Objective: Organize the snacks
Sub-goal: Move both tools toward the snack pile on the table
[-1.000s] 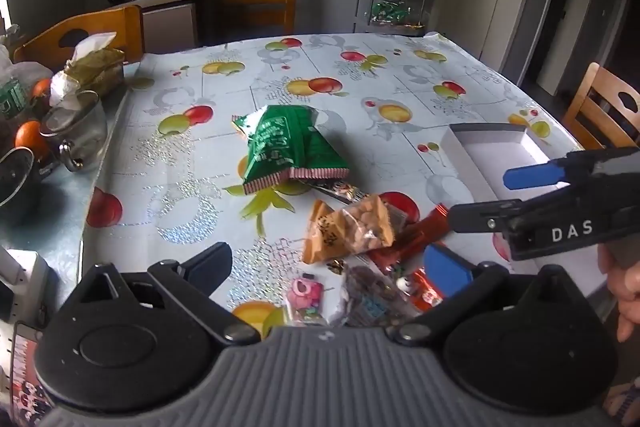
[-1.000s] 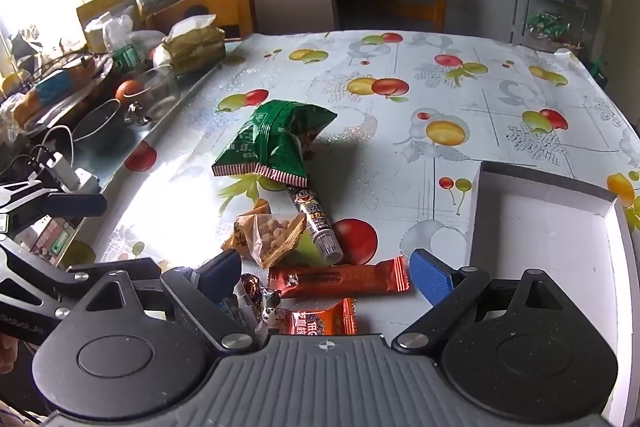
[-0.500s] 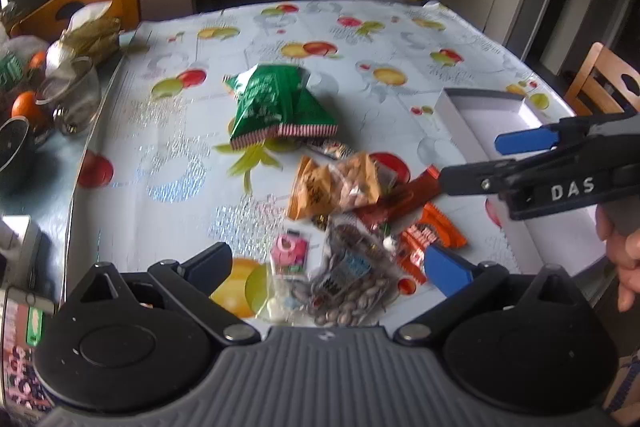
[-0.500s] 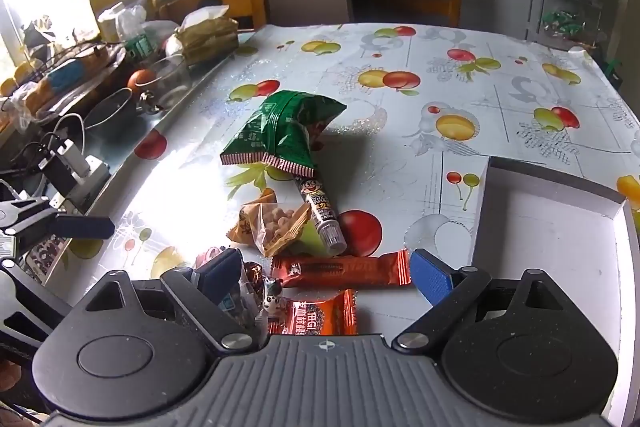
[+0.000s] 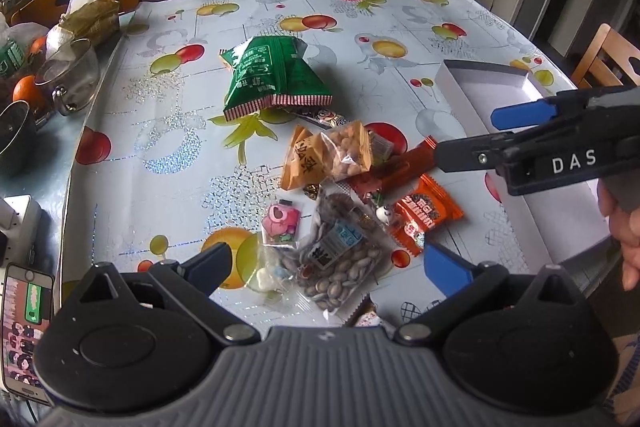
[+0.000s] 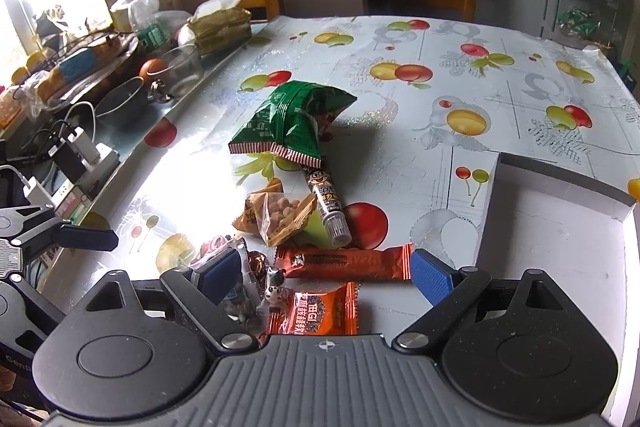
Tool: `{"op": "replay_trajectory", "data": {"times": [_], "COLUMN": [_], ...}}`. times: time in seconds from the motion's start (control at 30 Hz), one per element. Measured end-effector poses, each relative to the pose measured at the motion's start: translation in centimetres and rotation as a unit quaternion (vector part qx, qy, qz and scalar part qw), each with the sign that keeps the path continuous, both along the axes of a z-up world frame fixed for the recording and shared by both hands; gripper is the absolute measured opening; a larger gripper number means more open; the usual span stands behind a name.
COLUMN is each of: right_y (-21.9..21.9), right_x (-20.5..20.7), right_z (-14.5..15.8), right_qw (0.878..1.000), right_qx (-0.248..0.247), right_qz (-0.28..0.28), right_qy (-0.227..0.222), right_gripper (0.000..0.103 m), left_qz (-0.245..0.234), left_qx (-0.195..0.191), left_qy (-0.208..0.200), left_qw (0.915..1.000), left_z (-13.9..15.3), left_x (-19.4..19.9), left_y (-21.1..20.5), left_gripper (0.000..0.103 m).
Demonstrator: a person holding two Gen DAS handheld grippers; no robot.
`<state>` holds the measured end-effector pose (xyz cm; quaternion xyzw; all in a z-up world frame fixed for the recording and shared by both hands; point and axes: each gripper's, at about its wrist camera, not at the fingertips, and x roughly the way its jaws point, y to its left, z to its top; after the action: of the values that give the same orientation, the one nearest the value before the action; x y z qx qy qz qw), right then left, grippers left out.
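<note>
Snacks lie in a loose heap on the near half of the tabletop (image 5: 400, 23), just beside the white tray (image 6: 560, 227) that stands bare on its right side. Farthest out is the green bag (image 5: 272, 79), puffed and crinkly; it looks light and soft, best pinched at its striped sealed hem. Partly tucked under that hem is the sausage stick (image 6: 326, 203), firm and slick, so it may roll if taken anywhere but mid-length. The peanut pouch (image 5: 332, 155) and the seed packet (image 5: 340, 255) are clear, floppy film with loose fill that would shift, so a sealed edge is the safer hold. The long red bar (image 6: 346, 262) seems stiff and flat, easy to take across its width. The orange wafer pack (image 6: 316, 313) is glossy and thin. A pink candy bag (image 5: 280, 227) lies next to the seeds.

Left tongs (image 5: 326, 267) hang spread wide over the seed packet, holding nothing. Right tongs (image 6: 322, 277) are equally wide apart, bracketing the red bar without touching it, so far as I can judge.

Small wrapped sweets between the packs are too tiny to identify. The wafer pack's near end is cut off by the right tool's body, and overlaps hide several edges.
</note>
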<state>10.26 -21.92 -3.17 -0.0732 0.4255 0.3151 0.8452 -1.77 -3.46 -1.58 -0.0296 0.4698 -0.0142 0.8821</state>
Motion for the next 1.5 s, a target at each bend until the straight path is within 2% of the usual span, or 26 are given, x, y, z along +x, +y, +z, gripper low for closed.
{"op": "replay_trajectory", "data": {"times": [0.33, 0.67, 1.17, 1.5], "right_y": [-0.6, -0.8, 0.1, 0.7], "right_x": [-0.1, 0.1, -0.1, -1.0], "right_z": [-0.3, -0.8, -1.6, -2.9], "right_qw": [1.0, 1.0, 0.999, 0.996], "right_qx": [-0.003, -0.009, -0.022, -0.051], "right_qz": [0.012, 0.018, 0.043, 0.074], "right_qy": [0.003, 0.01, 0.016, 0.018], "right_gripper": [0.092, 0.092, 0.092, 0.091], "left_qz": [-0.027, -0.028, -0.036, -0.071], "left_qx": [0.007, 0.014, 0.021, -0.001], "left_qy": [0.034, 0.063, 0.073, 0.062], "left_qw": [0.999, 0.9975, 0.9965, 0.9955], "left_z": [-1.3, -2.5, -3.3, -4.7], "left_x": [-0.1, -0.4, -0.8, -1.7], "left_y": [-1.5, -1.7, -2.3, -3.3], "left_gripper": [0.103, 0.103, 0.103, 0.103]}}
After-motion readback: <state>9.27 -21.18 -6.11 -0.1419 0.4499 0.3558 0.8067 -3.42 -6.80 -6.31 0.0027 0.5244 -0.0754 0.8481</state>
